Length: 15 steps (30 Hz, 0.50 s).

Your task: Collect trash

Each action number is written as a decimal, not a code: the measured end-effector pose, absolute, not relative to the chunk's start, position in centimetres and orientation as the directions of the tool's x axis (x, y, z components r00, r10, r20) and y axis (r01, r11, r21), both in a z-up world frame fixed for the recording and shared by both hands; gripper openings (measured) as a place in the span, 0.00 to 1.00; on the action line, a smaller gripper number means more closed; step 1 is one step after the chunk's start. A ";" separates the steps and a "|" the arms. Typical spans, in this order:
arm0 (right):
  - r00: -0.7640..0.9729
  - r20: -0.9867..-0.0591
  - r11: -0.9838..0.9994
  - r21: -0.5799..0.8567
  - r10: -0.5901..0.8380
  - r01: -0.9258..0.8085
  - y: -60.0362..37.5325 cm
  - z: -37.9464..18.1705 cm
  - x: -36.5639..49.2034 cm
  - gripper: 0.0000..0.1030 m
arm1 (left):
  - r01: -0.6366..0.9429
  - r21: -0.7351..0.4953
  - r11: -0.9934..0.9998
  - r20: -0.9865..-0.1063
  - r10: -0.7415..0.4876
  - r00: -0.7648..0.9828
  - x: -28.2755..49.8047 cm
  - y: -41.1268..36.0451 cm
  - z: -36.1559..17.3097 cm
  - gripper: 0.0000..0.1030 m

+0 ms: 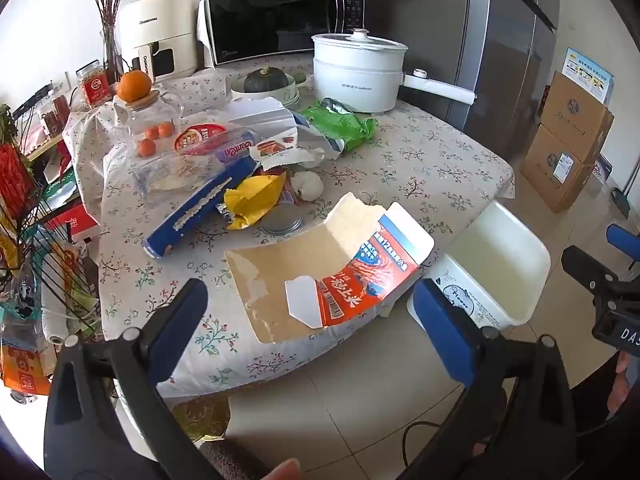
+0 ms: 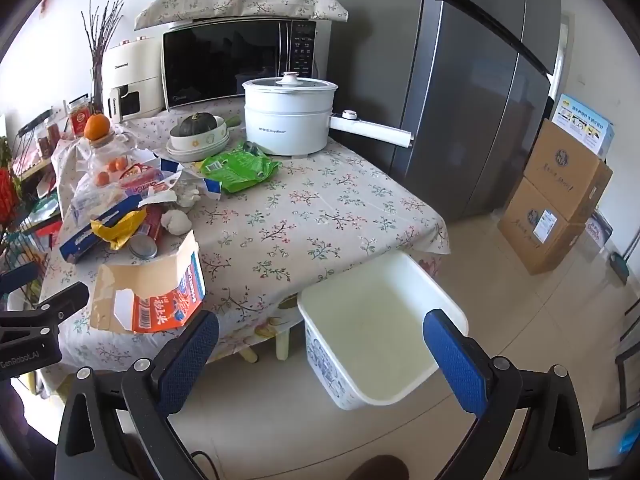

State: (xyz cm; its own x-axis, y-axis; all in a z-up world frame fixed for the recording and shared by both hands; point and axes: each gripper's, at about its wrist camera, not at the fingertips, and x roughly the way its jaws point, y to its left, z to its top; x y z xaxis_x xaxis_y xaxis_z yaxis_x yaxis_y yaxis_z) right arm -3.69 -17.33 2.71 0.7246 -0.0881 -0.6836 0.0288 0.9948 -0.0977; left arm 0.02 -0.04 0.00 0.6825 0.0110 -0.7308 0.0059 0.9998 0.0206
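The left gripper (image 1: 316,320) and right gripper (image 2: 320,356) both hang spread wide, grasping nothing. Just past them a torn carton (image 1: 340,272) lies flat at the table's (image 1: 420,168) near edge, beside the white bin (image 2: 376,332) on the floor. Farther back lie a yellow wrapper (image 1: 252,200), a blue box (image 1: 200,208) and a green bag (image 1: 340,124).

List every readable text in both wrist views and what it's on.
"CHANGHONG": cream appliance, on its front and its handle.
"Royalstar": white electric pot; characters before it unreadable.
"GenRobot.AI": left gripper's body.
"DA", cut off: right gripper's body.
"Flower": white bin.
"12": torn orange carton; its Chinese print is too blurred.
Microwave logo and buttons: too small.
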 end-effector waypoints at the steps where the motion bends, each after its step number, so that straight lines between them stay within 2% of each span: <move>1: 0.725 -0.683 0.995 -0.100 -0.090 0.029 -17.4 2.7 -3.6 1.00 | 0.006 0.021 1.000 -0.732 0.011 0.681 0.0 -0.1 0.0 0.99; 15: 0.714 -0.693 0.994 -0.106 -0.100 0.037 -17.2 2.1 -3.4 1.00 | -0.006 0.003 1.000 -0.742 0.006 0.670 0.0 0.7 -0.3 0.99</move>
